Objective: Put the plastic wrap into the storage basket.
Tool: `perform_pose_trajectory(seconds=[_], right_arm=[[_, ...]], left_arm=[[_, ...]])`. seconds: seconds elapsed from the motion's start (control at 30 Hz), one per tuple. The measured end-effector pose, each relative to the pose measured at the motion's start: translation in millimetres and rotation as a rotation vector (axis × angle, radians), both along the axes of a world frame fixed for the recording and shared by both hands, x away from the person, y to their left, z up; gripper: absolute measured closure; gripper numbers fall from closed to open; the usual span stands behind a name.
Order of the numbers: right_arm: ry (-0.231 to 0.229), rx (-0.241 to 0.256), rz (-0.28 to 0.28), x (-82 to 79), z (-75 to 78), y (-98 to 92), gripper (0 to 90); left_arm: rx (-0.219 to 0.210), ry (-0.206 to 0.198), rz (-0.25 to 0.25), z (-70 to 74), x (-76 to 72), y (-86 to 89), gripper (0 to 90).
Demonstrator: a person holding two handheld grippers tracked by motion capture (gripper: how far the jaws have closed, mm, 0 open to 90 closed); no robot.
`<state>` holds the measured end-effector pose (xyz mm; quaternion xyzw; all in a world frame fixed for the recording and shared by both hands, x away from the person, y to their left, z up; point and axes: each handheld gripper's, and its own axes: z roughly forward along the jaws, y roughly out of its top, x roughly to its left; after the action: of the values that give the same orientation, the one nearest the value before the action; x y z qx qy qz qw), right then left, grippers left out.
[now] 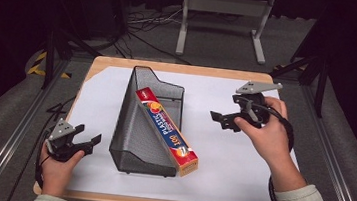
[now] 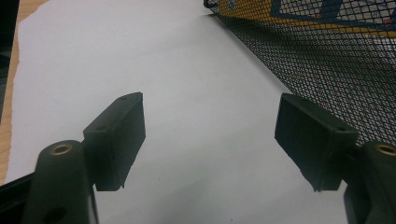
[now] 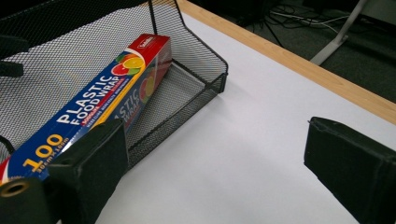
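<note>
A black mesh basket stands in the middle of the white sheet. A red, blue and yellow plastic food wrap box lies slantwise along its right wall, its near end poking out over the low front rim. My left gripper is held low at the near left, open, a short way from the basket's left wall. My right gripper is raised to the right of the basket, also open and holding nothing. The right gripper view shows its jaws wide apart, facing the box and basket. Beyond the left gripper, mesh is close at the right.
White paper covers most of the wooden table, with bare paper on both sides of the basket. A grey metal stand and cables lie on the floor beyond the far edge. Dark rails run along both sides.
</note>
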<state>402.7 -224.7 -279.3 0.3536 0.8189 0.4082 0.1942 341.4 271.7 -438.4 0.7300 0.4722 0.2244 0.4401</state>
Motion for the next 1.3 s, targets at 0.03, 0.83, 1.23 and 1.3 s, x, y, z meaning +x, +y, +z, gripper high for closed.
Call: perform_pose_trajectory(seconds=[0.03,0.83,1.23,1.3], right_arm=[[-0.009,0.003,0.003,0.2,-0.2,-5.3,5.7],[-0.032,0.078,0.028,-12.5,-74.5,-111.4,3.0],[0.026,0.054,0.004,-7.0,-127.6,-124.2,2.9],[0.041,0.039,-0.012,-7.9,-142.2,-128.2,2.9]], left_arm=[[0.000,0.000,0.000,0.1,-0.1,0.0,25.1],[0.019,0.002,-0.003,-1.5,-0.1,-1.6,24.8],[0.016,-0.003,-0.013,-0.9,-0.2,-3.0,24.5],[0.025,-0.002,-0.018,-1.2,0.4,-3.1,24.3]])
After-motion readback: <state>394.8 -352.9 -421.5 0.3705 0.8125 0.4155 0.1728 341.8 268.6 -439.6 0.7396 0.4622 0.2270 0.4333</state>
